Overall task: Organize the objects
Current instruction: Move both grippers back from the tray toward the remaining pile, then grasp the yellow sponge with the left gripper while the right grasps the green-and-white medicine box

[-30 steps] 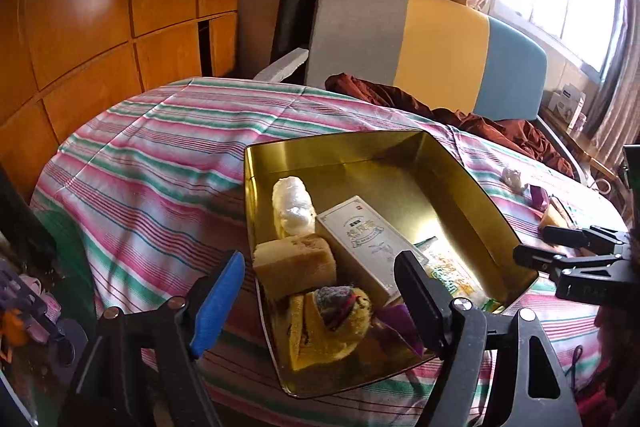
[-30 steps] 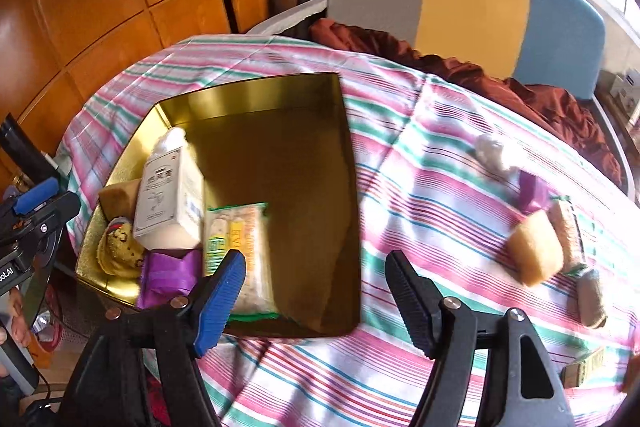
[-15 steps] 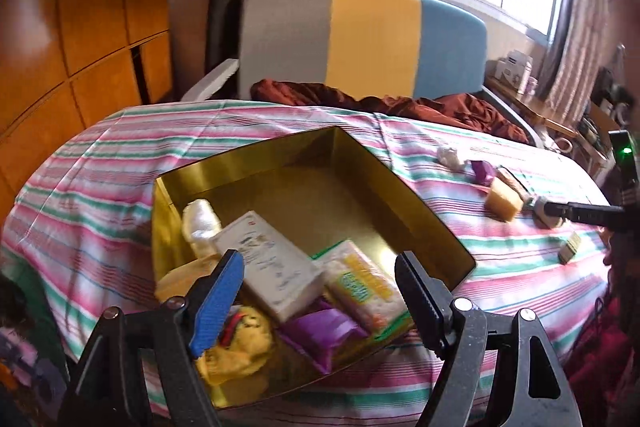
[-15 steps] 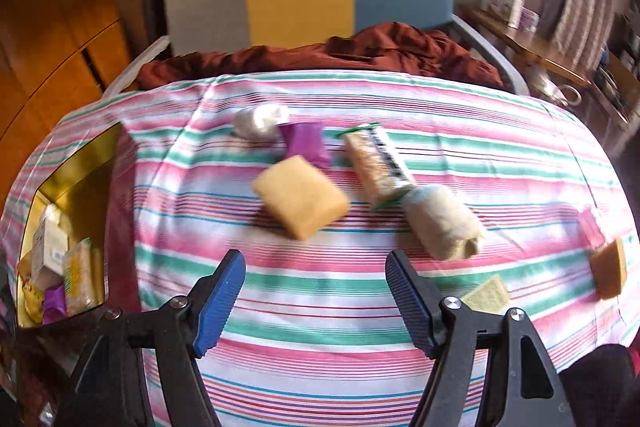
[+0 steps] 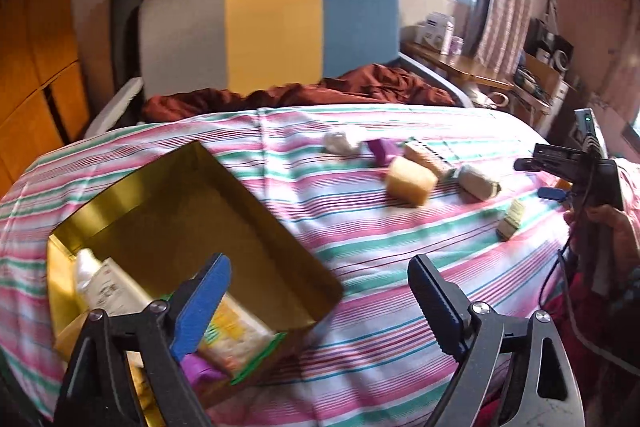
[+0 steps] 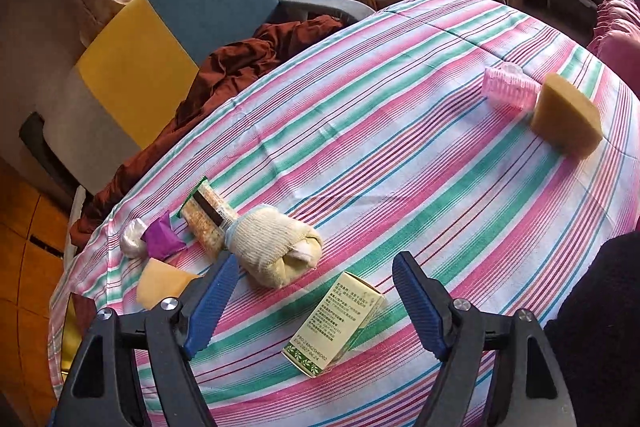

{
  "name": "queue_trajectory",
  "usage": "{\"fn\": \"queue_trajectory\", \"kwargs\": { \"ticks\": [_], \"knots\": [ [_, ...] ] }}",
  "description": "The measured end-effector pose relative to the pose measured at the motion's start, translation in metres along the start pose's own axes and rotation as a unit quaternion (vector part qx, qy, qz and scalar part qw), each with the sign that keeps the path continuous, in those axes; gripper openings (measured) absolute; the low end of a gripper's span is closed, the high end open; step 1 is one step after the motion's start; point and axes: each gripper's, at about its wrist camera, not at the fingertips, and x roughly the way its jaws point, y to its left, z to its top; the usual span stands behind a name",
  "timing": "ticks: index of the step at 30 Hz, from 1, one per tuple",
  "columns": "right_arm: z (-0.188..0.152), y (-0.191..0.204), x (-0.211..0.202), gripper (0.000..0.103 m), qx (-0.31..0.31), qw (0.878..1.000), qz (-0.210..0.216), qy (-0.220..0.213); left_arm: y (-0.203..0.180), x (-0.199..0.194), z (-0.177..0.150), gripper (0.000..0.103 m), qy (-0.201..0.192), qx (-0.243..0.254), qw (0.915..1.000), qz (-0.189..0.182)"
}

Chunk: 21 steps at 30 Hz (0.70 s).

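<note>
The right gripper (image 6: pixel 314 301) hung over the striped worktop (image 6: pixel 400 131) with its fingers (image 6: pixel 212 301) apart and nothing between them; they had just been opening wider. The thing nearest to it was the small green carton (image 6: pixel 340 323), which lay flat on the cloth just below and between the two fingers, a little toward the right-hand one. Its long axis ran on a slant, from the lower left of the right wrist view up toward the upper right, so it lay skewed to the gap between the fingers, neither square across nor in line (a roll of the wrist would probably be wanted before closing). The rolled cream cloth (image 6: pixel 276 247) lay just beyond the left-hand finger, close to a snack packet (image 6: pixel 208 219). The left gripper (image 5: pixel 320 301), its fingers likewise apart, empty and just widened, hovered over the near corner of the gold tin (image 5: pixel 120 195), where several things already lay. From there the carton (image 5: pixel 509 219) sat well apart, far over toward the right gripper (image 5: pixel 540 179), so the right hand was plainly the nearer of the two.
</note>
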Motion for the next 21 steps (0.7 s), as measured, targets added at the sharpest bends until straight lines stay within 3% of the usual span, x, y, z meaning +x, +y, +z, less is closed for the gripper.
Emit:
{"fn": "queue_trajectory", "kwargs": {
  "ticks": [7,13,21],
  "knots": [
    [-0.001,0.003,0.001,0.081,-0.004,1.000,0.013,0.007,-0.050,0.047,0.027,0.102,0.040,0.019,0.9982,-0.041],
    [0.000,-0.001,0.003,0.081,0.006,0.999,0.032,0.017,-0.084,0.096,0.047,0.103,0.066,0.056,0.9957,-0.035],
    [0.003,-0.007,0.006,0.081,0.026,0.998,0.058,0.027,-0.102,0.163,0.065,0.103,0.086,0.097,0.9914,-0.016]
  ]
}}
